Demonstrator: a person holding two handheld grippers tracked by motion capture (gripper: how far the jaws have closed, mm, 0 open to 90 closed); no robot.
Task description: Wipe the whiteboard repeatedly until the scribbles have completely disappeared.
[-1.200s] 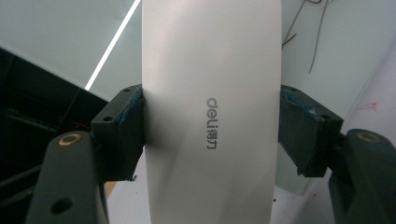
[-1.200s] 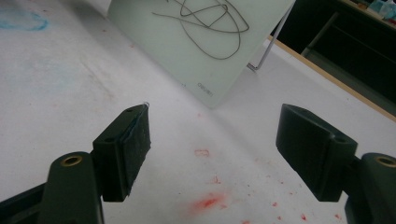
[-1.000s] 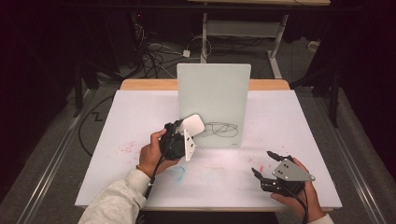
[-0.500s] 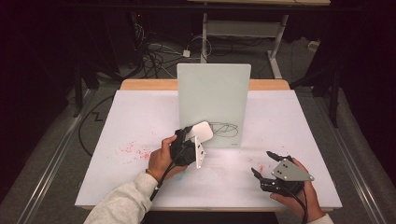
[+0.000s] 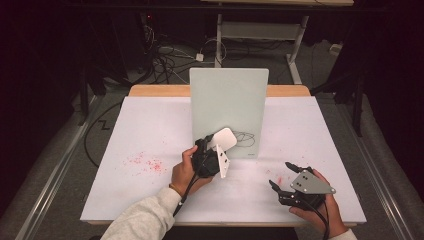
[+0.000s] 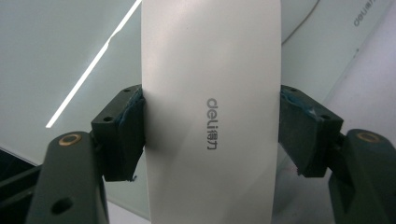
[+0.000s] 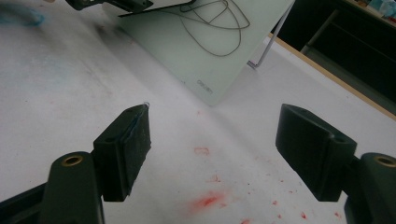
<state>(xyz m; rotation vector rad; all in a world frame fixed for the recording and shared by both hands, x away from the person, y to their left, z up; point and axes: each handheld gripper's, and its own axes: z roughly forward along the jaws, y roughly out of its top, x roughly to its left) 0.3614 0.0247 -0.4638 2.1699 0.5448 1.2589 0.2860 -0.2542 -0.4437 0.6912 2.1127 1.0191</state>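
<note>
Whiteboard eraser [image 6: 210, 112], frame centre, clamped in the left gripper [image 5: 212, 150] against the upright whiteboard [image 5: 229, 107]. Right gripper [image 5: 286, 176], lower right, gapes empty above the desk [image 5: 145, 130].

White eraser [image 6: 210, 116] clamped between jaws, against whiteboard [image 5: 228, 105]

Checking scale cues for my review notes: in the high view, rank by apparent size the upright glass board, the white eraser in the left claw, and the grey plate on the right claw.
1. Upright glass board, clearly largest.
2. Grey plate and white eraser: they look alike in size, and the left claw hides part of the eraser, so I would not rank them.
</note>
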